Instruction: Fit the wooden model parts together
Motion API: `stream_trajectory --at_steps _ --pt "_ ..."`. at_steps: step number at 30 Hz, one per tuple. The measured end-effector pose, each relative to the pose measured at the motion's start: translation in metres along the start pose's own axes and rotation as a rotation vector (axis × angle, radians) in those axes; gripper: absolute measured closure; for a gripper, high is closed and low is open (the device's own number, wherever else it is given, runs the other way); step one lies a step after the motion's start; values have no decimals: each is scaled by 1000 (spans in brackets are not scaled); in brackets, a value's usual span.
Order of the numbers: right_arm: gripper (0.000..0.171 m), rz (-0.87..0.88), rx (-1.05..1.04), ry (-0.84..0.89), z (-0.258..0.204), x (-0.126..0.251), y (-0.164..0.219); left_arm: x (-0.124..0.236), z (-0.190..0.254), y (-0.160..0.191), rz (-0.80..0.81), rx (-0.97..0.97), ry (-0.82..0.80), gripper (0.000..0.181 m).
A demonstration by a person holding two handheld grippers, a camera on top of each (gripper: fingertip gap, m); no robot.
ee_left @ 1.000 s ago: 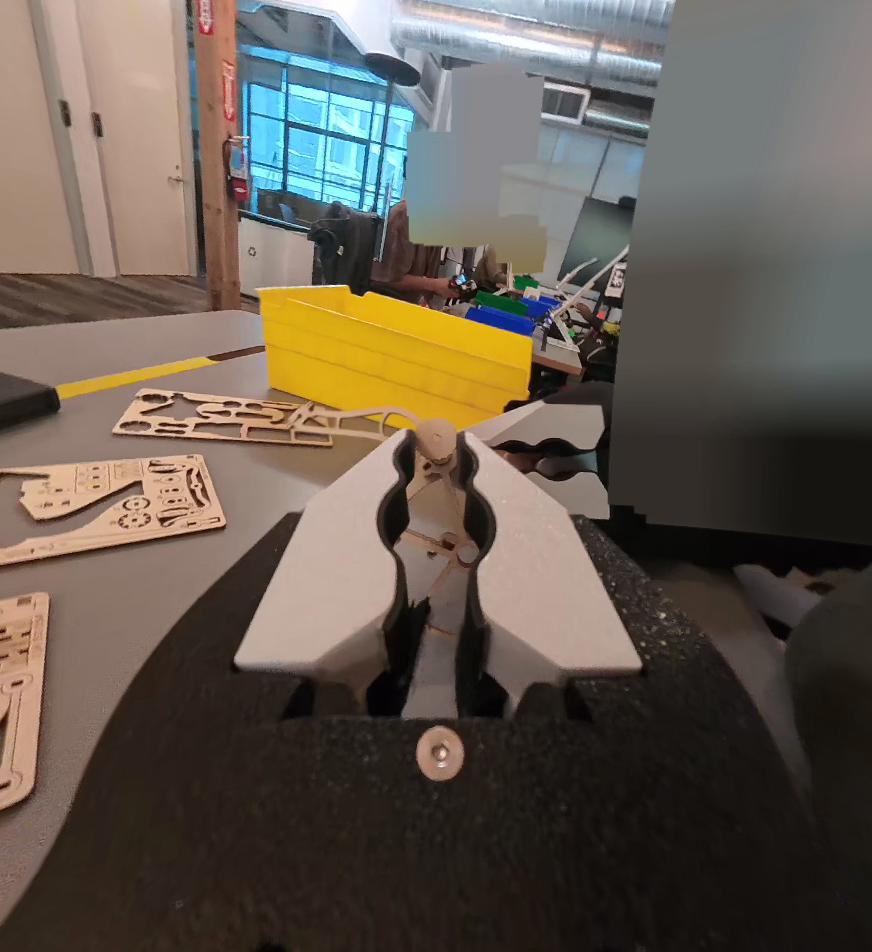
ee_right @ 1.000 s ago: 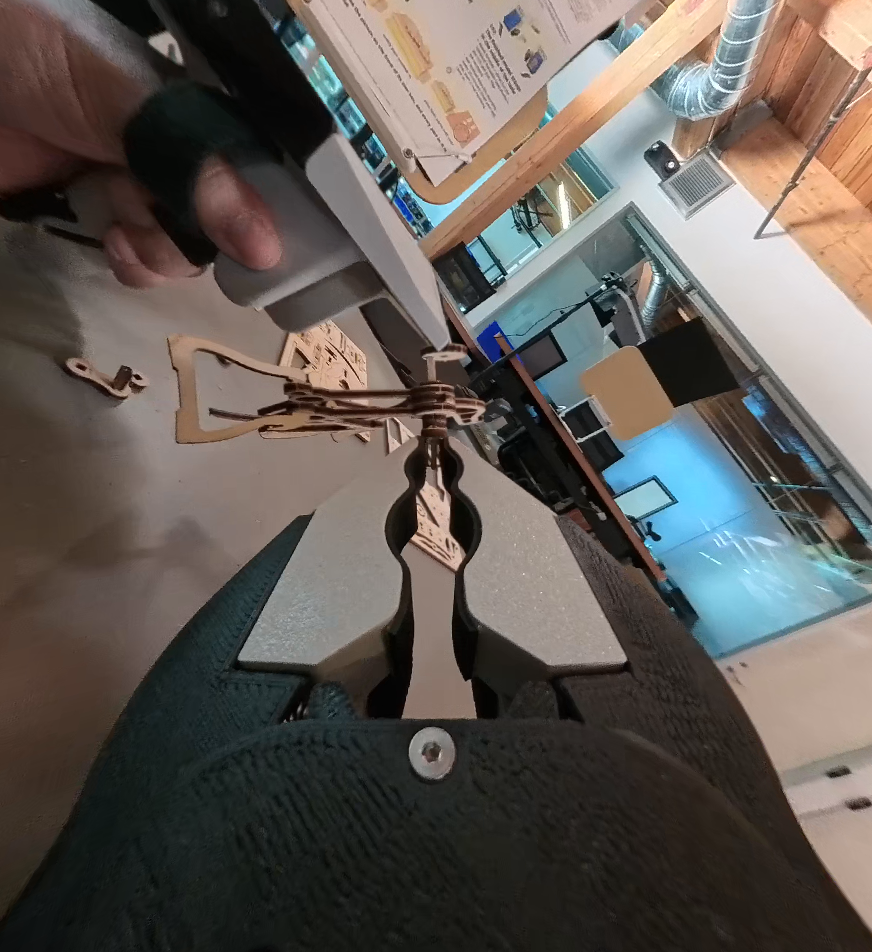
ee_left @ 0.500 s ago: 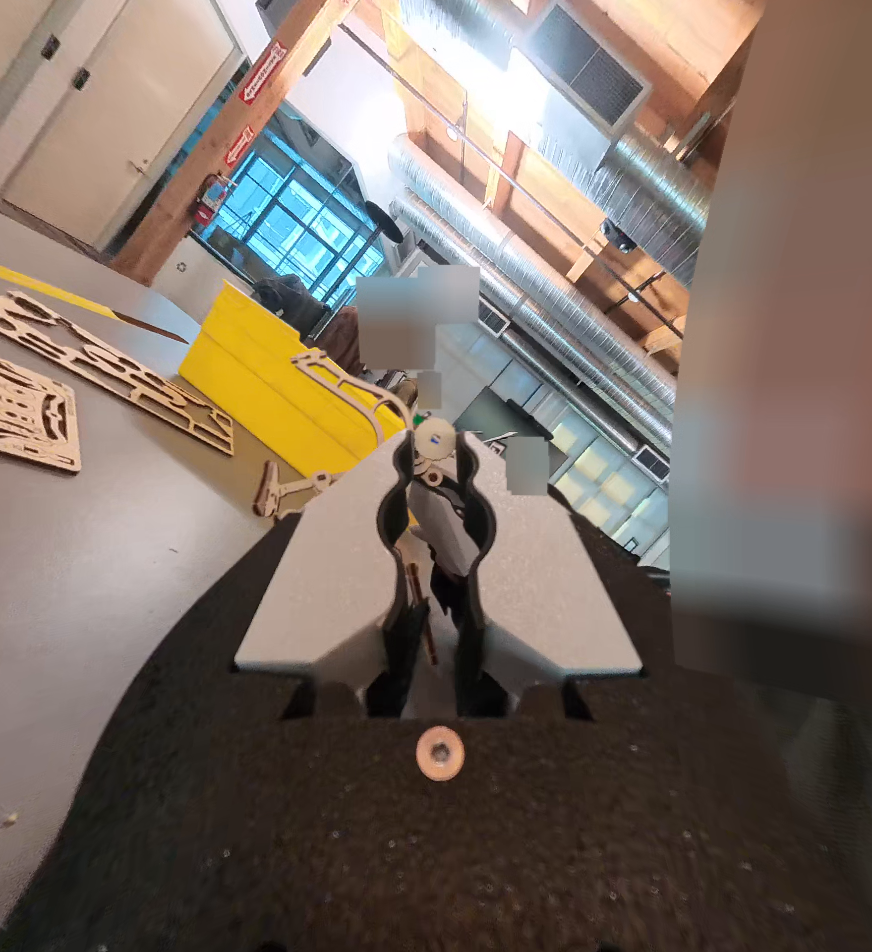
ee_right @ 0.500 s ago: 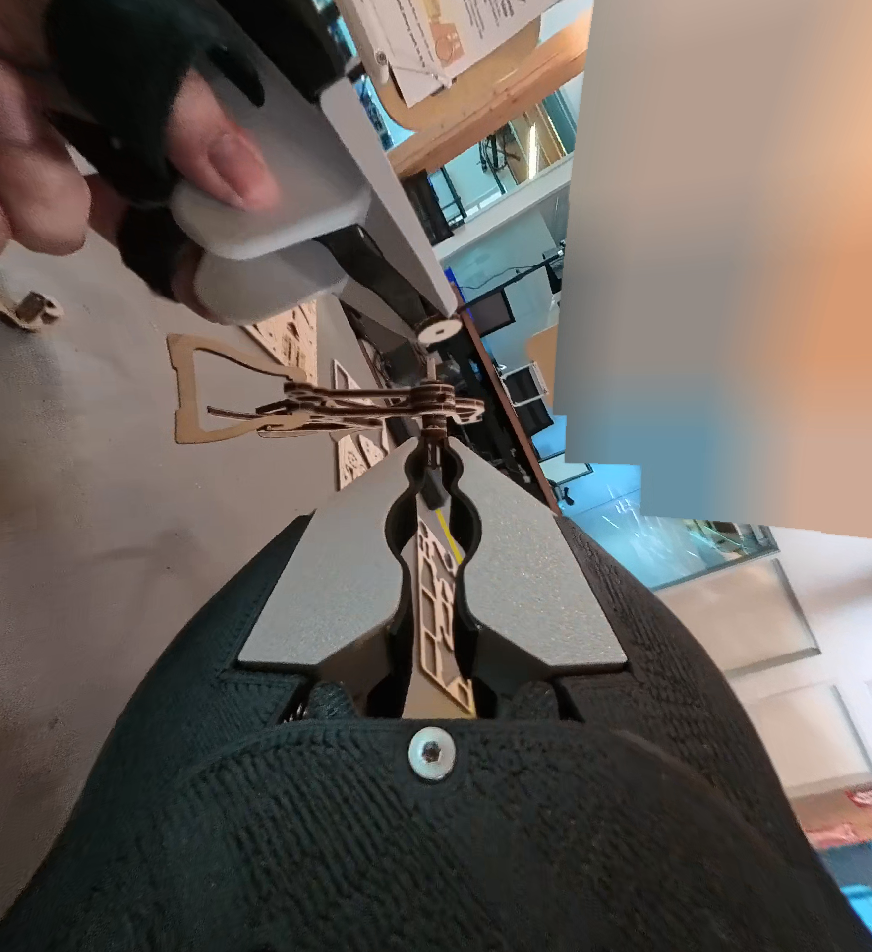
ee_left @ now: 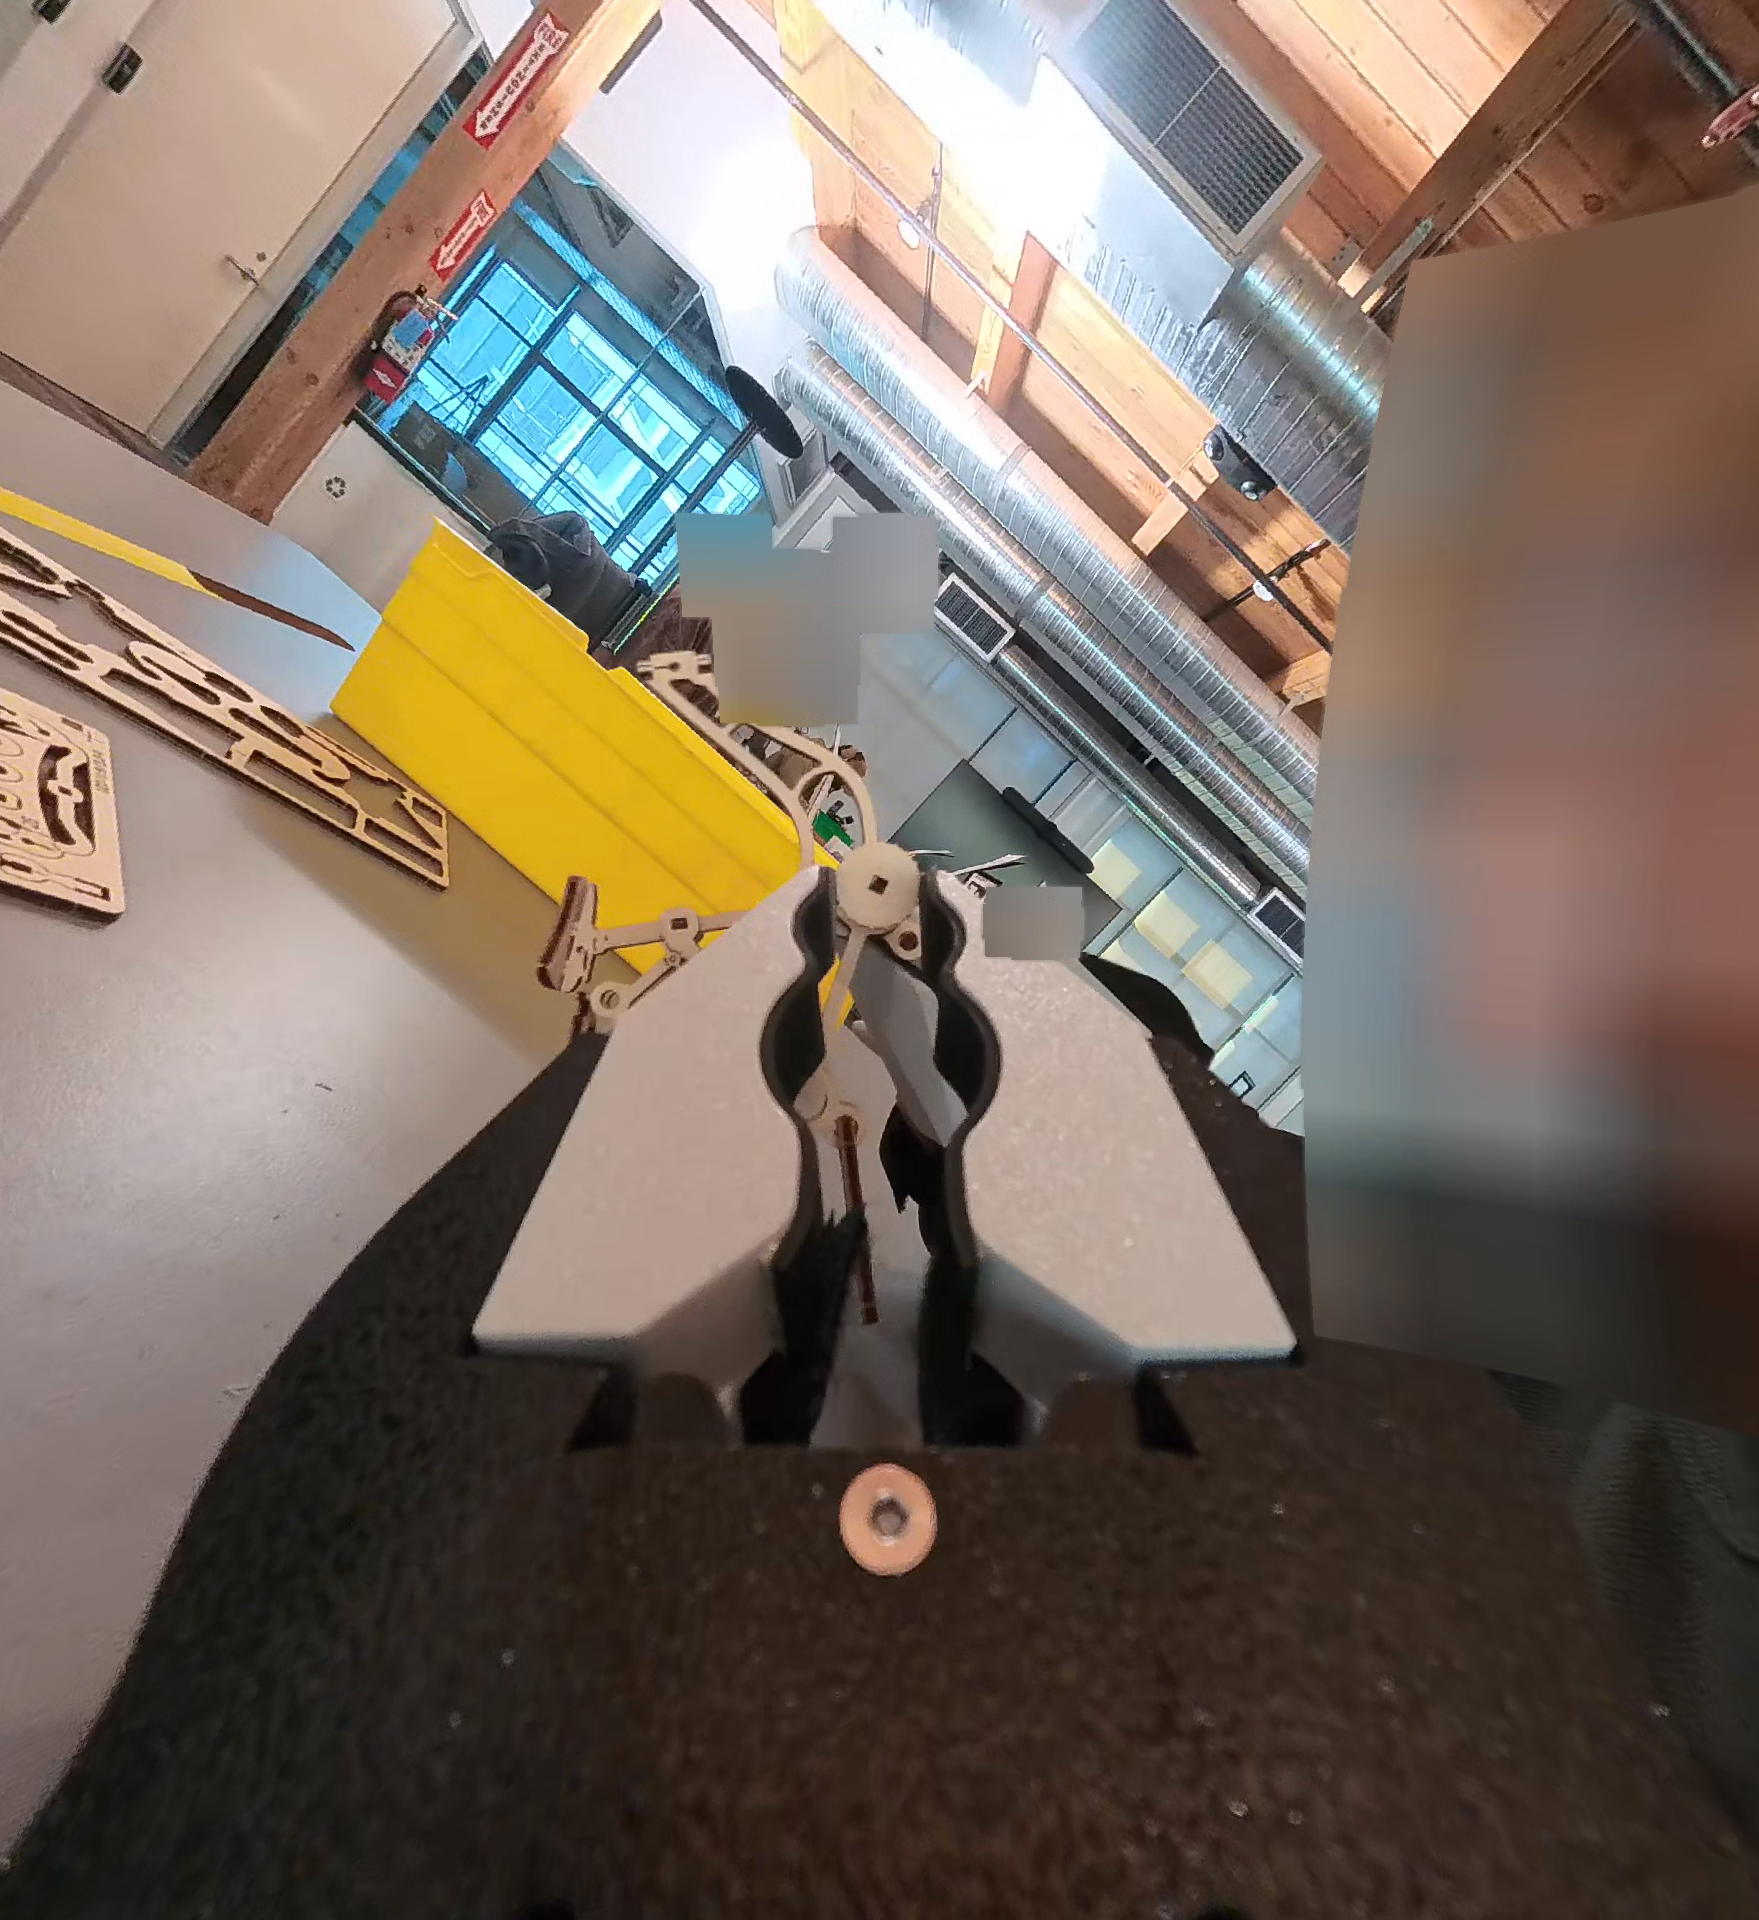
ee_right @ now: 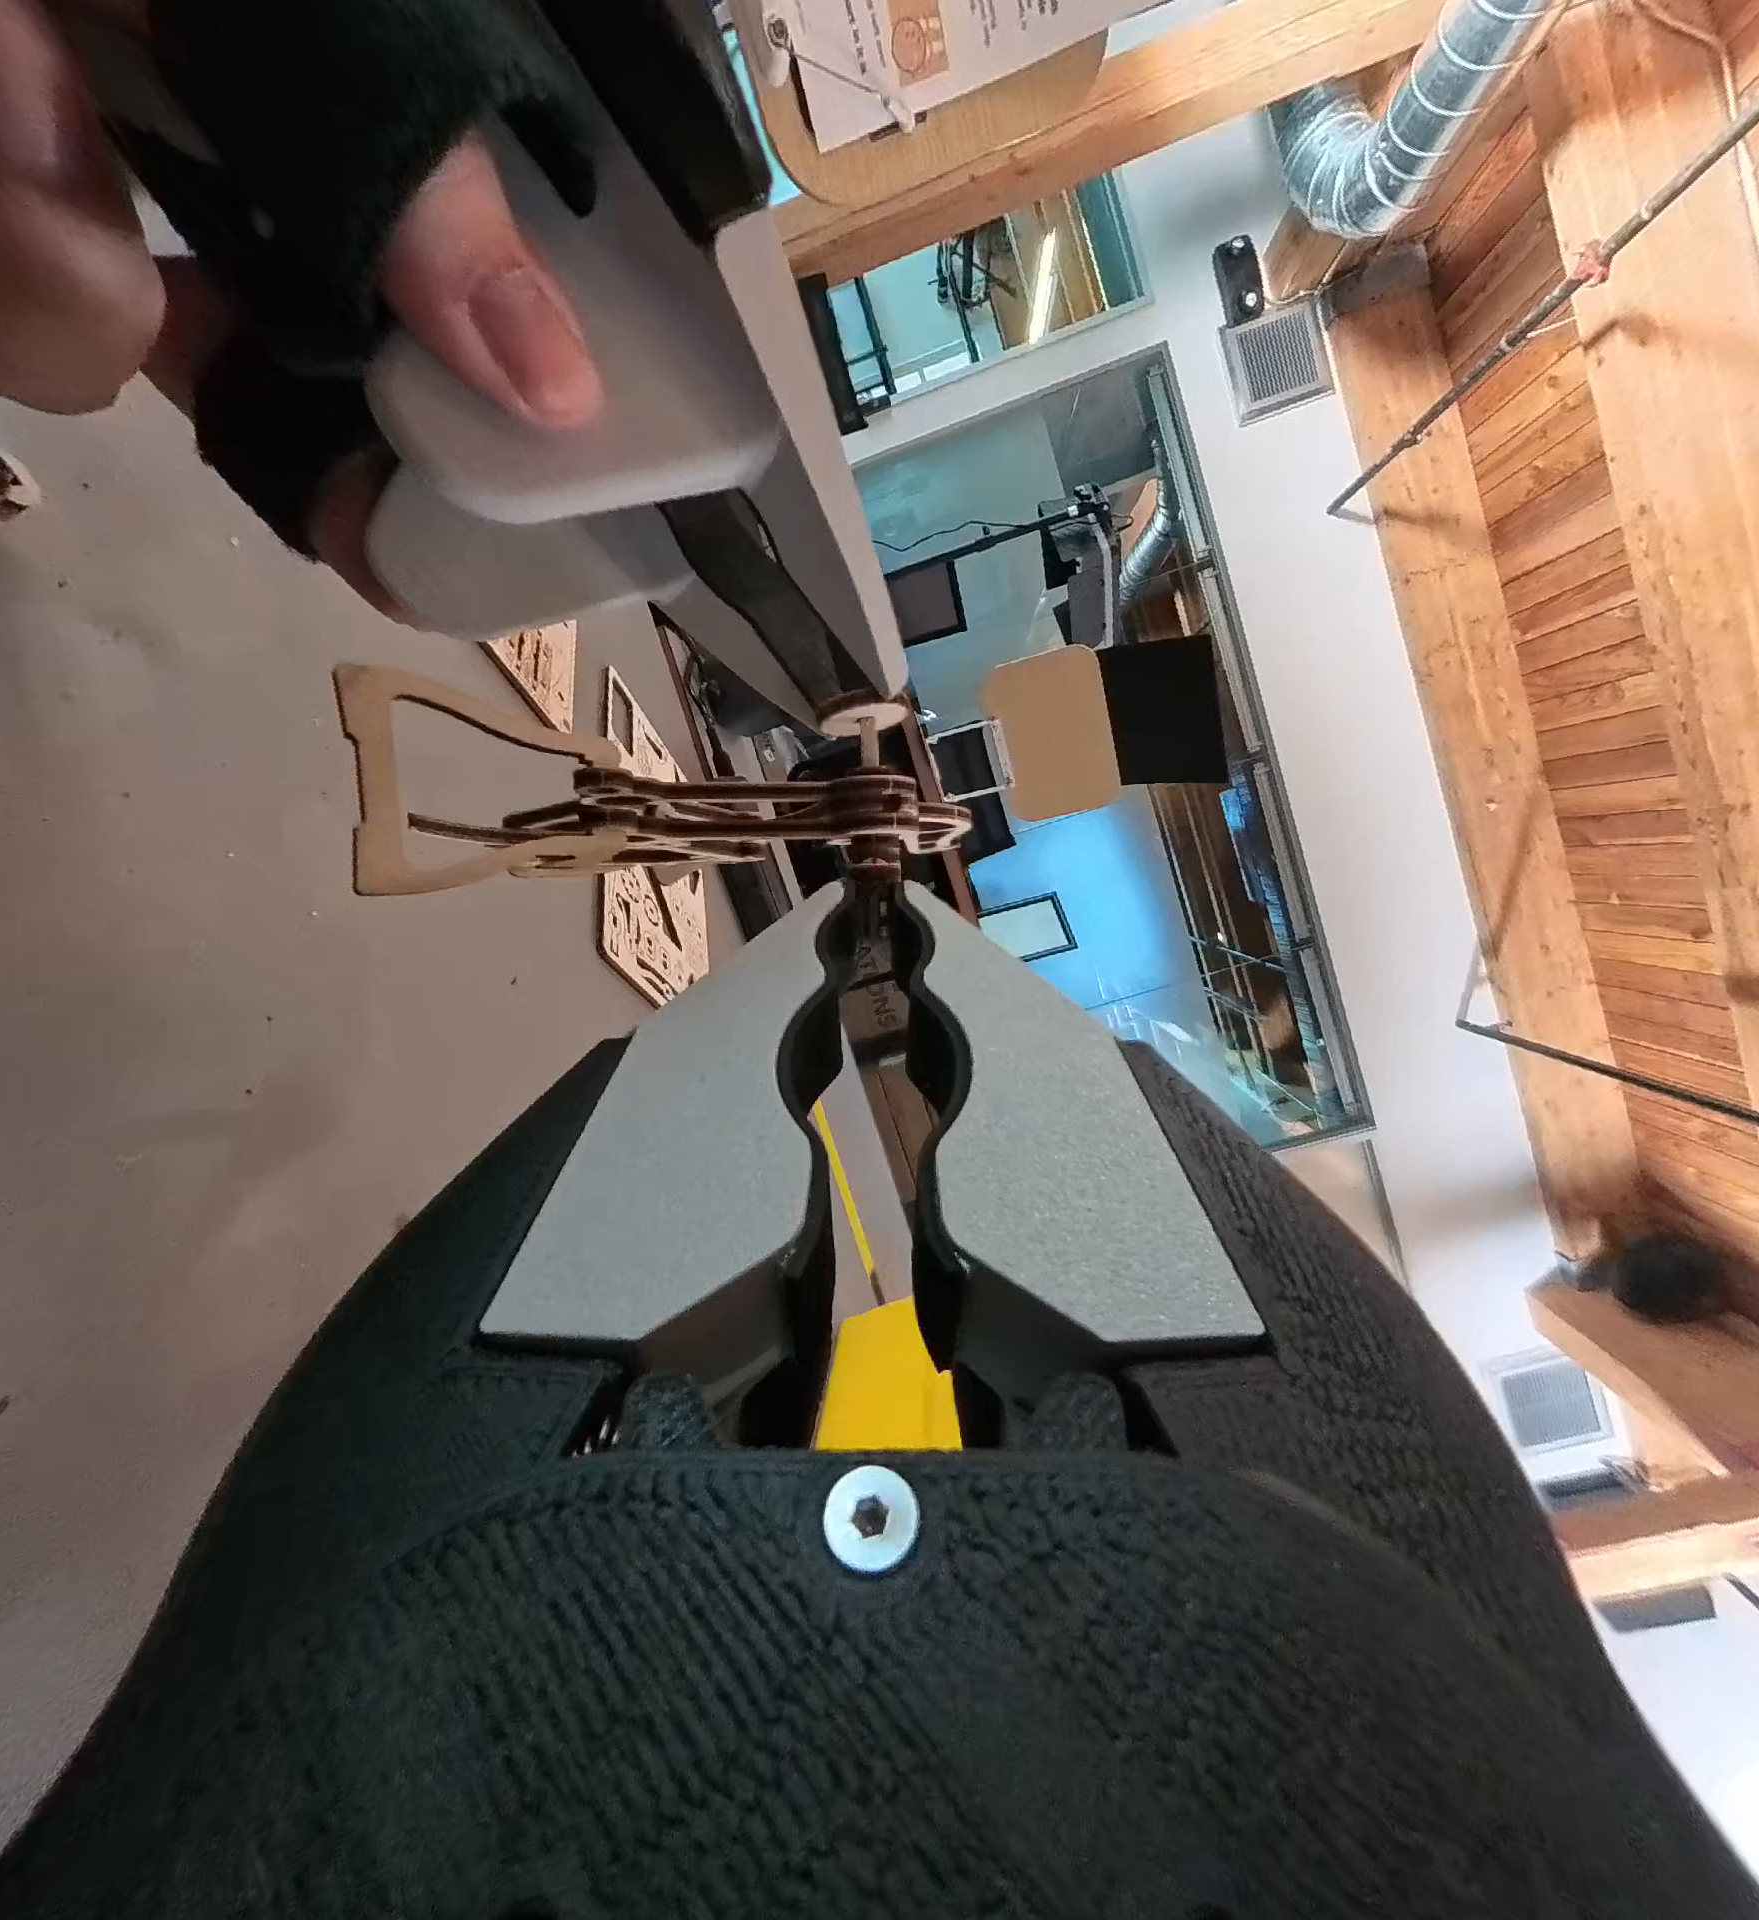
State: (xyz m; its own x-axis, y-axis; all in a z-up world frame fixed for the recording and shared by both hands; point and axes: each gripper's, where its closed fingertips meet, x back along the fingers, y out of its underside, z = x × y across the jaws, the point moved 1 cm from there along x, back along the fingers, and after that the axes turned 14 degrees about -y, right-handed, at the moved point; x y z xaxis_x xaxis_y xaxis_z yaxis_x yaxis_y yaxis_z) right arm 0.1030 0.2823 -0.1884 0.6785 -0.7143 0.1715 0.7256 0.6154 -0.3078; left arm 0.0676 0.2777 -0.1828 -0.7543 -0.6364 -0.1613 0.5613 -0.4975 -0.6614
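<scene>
In the left wrist view the left gripper (ee_left: 877,894) is pinched on a small round pale wooden disc with a square hole (ee_left: 880,891) at its tips. At 11 o'clock from the disc arcs the thin laser-cut wooden linkage model (ee_left: 646,935), held above the grey tabletop (ee_left: 127,1143). Farther out at 10 o'clock sits a yellow plastic bin (ee_left: 542,748), with cut-out plywood sheets (ee_left: 179,707) near 9 o'clock. In the right wrist view the right gripper (ee_right: 870,894) is clamped on the linkage's layered hub; the disc (ee_right: 862,712) on its peg stands just above at 12 o'clock, and a gloved hand (ee_right: 262,260) squeezes the other tool at 10 o'clock.
</scene>
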Motion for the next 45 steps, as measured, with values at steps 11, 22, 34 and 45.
stream_trajectory --at_steps 11,22,34,45 --pt "168 -38 61 7 -3 -2 3 -2 -6 3 -22 10 -45 168" --pt "168 -51 72 -25 -10 -6 10 -4 -12 9 -74 -13 -92 168" --pt "169 -77 59 -76 -20 -12 17 -6 -26 15 -149 -64 -183 168" --pt "169 -74 30 -103 -27 -16 18 -6 -37 15 -239 32 -163 167"
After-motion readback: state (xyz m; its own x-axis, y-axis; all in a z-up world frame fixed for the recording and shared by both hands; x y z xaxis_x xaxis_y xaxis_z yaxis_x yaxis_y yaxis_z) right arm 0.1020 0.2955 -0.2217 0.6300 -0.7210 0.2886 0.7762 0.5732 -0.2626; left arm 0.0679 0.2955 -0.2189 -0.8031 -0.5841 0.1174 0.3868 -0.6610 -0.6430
